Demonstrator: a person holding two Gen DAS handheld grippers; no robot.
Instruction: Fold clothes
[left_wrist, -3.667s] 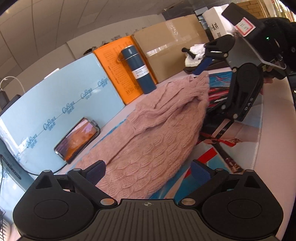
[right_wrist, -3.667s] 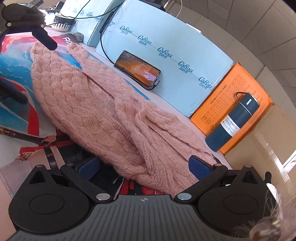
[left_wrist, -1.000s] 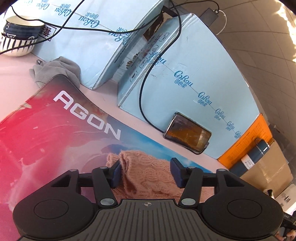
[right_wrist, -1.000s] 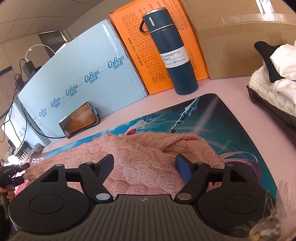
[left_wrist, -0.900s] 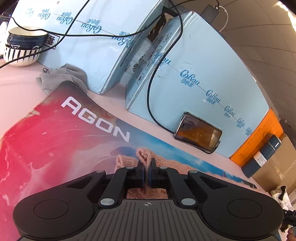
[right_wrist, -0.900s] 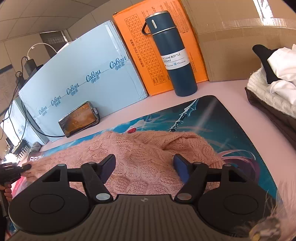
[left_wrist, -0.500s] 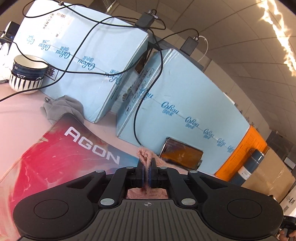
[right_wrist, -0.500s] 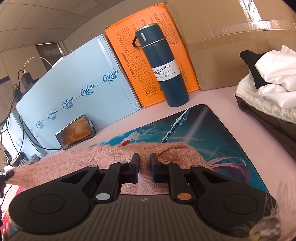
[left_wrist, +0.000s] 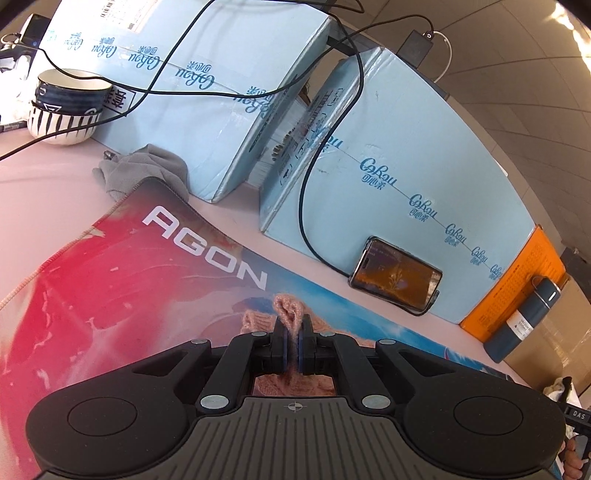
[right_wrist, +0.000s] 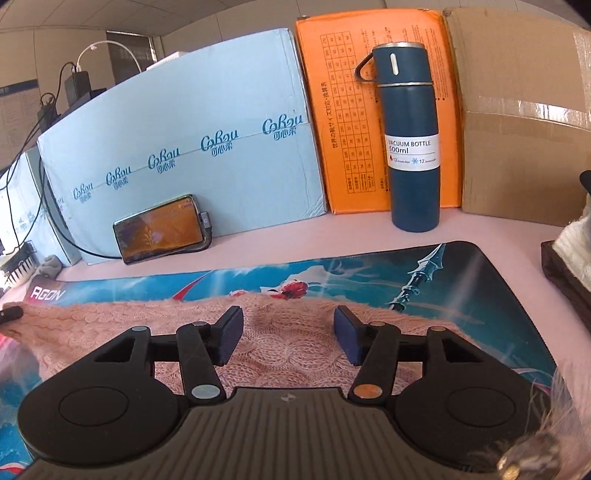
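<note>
A pink cable-knit sweater (right_wrist: 110, 332) lies spread across the printed desk mat (right_wrist: 461, 295). In the left wrist view my left gripper (left_wrist: 291, 347) is shut on a pinched fold of the sweater (left_wrist: 287, 312) near the mat's AGON end. That gripper's dark tip (right_wrist: 11, 314) shows at the far left of the right wrist view, at the sweater's end. My right gripper (right_wrist: 288, 334) is open just above the sweater's middle. Its blue pads (right_wrist: 231, 338) stand wide apart with knit showing between them and nothing gripped.
Light blue boxes (right_wrist: 184, 140) line the back, with a phone (right_wrist: 162, 229) leaning on one. An orange box (right_wrist: 340, 110), a blue vacuum bottle (right_wrist: 413, 147) and a cardboard box (right_wrist: 517, 110) follow. Folded clothes (right_wrist: 569, 258) sit right. A bowl (left_wrist: 66, 107), grey cloth (left_wrist: 147, 170) and cables (left_wrist: 306, 184) are left.
My right gripper, nearly closed over the sweater half a second ago, has opened wide. The left gripper stays shut on the fold and has dipped back toward the mat.
</note>
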